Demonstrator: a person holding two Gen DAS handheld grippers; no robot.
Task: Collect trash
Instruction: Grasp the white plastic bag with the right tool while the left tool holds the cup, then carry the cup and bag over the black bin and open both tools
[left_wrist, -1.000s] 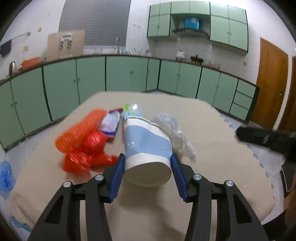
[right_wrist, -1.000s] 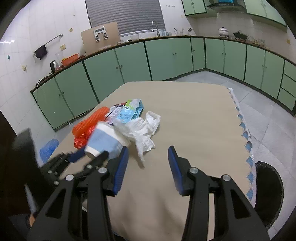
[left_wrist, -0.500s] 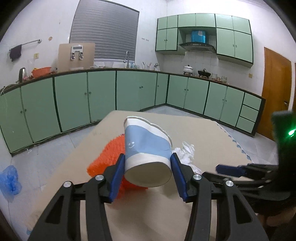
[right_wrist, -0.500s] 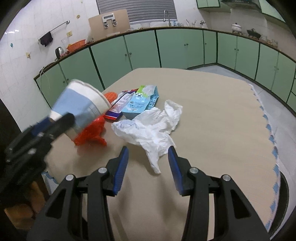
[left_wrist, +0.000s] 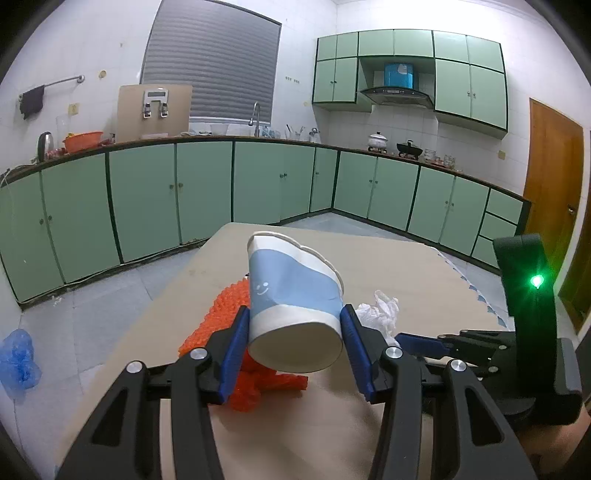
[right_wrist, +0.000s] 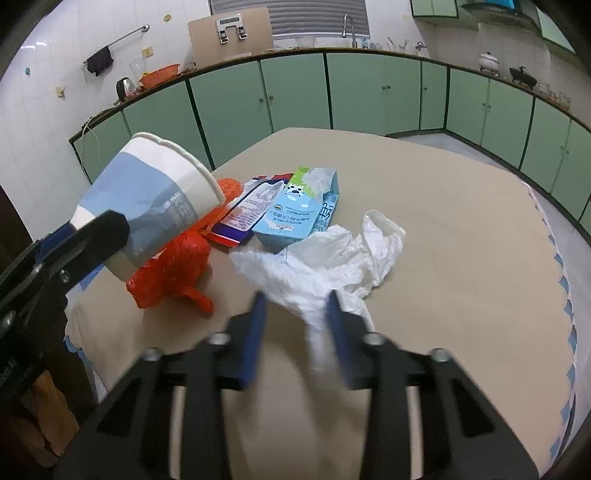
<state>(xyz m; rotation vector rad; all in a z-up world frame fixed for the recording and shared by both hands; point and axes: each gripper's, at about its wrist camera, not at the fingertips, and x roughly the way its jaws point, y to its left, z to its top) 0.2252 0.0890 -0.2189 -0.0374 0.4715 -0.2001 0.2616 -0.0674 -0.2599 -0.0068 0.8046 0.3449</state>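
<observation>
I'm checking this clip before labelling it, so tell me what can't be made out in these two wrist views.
- Right wrist view: the right gripper is motion-blurred while closing; whether its pads press the white plastic bag is unclear.
- Both views: the paper cup hides part of the orange net bag.
- Left wrist view: the cup's inside faces away.

On the tabletop (right_wrist: 461, 258): net bag (right_wrist: 173, 266) at left, flat wrapper (right_wrist: 247, 206) and carton (right_wrist: 299, 210) behind, plastic bag (right_wrist: 332, 258) right of them. Above the net bag, paper cup (right_wrist: 155, 195), clear of the tabletop.
</observation>
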